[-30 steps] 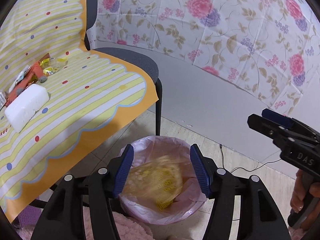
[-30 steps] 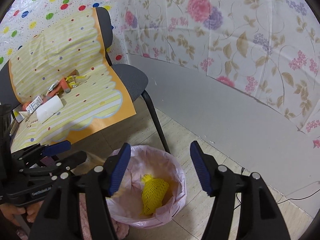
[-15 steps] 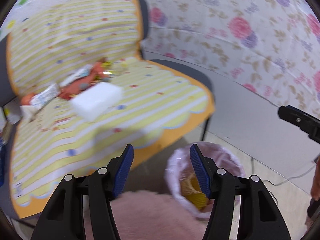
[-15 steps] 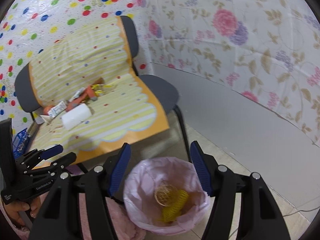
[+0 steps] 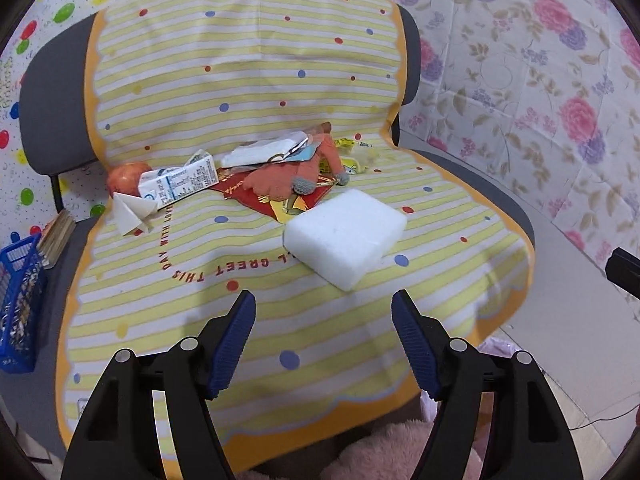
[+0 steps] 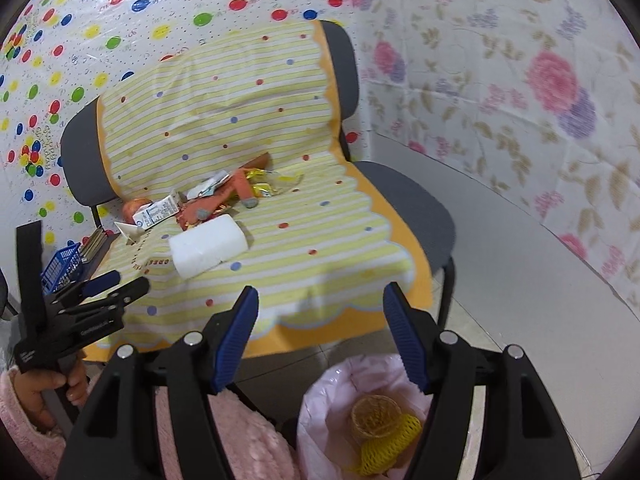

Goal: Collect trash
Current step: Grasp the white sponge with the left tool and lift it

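Both views have swung away from the pink-lined trash bin up toward the chair. Left wrist view: the left gripper (image 5: 324,340) hangs empty, jaws opening, over the yellow striped cloth (image 5: 168,320). Ahead lie a white foam block (image 5: 344,238), a small white milk carton (image 5: 180,186) and crumpled orange wrappers (image 5: 292,176). Right wrist view: the right gripper (image 6: 320,340), jaws opening and empty, sits above the pink-lined trash bin (image 6: 328,408), which holds a yellow mesh net (image 6: 388,448).

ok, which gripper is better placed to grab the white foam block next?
Left. The left gripper, jaws opening and empty, faces the foam block just ahead; the right gripper hangs back over the trash bag.
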{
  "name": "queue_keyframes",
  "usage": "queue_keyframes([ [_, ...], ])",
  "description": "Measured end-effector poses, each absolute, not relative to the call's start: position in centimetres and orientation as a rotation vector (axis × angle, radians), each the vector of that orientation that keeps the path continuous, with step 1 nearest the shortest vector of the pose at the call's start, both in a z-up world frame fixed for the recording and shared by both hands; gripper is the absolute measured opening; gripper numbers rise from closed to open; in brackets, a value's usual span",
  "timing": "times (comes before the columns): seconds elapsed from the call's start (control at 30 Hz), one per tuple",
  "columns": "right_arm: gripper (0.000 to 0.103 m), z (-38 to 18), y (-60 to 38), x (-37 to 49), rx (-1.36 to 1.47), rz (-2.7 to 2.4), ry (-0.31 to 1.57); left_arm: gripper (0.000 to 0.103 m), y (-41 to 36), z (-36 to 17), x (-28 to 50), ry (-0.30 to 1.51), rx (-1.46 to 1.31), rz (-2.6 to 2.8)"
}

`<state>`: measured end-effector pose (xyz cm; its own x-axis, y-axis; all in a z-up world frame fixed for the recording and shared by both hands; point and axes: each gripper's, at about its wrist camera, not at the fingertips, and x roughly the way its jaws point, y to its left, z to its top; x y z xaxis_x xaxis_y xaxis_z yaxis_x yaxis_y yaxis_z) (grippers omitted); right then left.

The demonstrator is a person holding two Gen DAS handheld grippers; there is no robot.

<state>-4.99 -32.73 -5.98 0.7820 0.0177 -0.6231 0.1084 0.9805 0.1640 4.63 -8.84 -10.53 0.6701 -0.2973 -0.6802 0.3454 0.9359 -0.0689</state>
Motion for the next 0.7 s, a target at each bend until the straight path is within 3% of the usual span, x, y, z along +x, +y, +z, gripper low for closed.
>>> queue_keyframes([
  [0.33,0.064,-6.8,-33.1,-3.2,0.202,-0.064,0.699,0.053,-13.1,-13.4,8.5,0.815,0.131,-0.349],
  [0.4,0.064,-7.1,-33.1,-3.1,0.199,-0.065,0.709,0.04,-13.0,-13.7,9.2,0.835,0.12,-0.332],
  [0.5,0.064,-7.5,-33.2,-2.9,0.196,-0.061,0.719,0.033,-12.5,-13.7,9.5,0.834,0.11,-0.333],
  [0.7,0.064,-7.7,-31.9,-1.9,0.181,-0.028,0.731,0.03,-8.6,-11.6,7.0,0.787,0.035,-0.328],
])
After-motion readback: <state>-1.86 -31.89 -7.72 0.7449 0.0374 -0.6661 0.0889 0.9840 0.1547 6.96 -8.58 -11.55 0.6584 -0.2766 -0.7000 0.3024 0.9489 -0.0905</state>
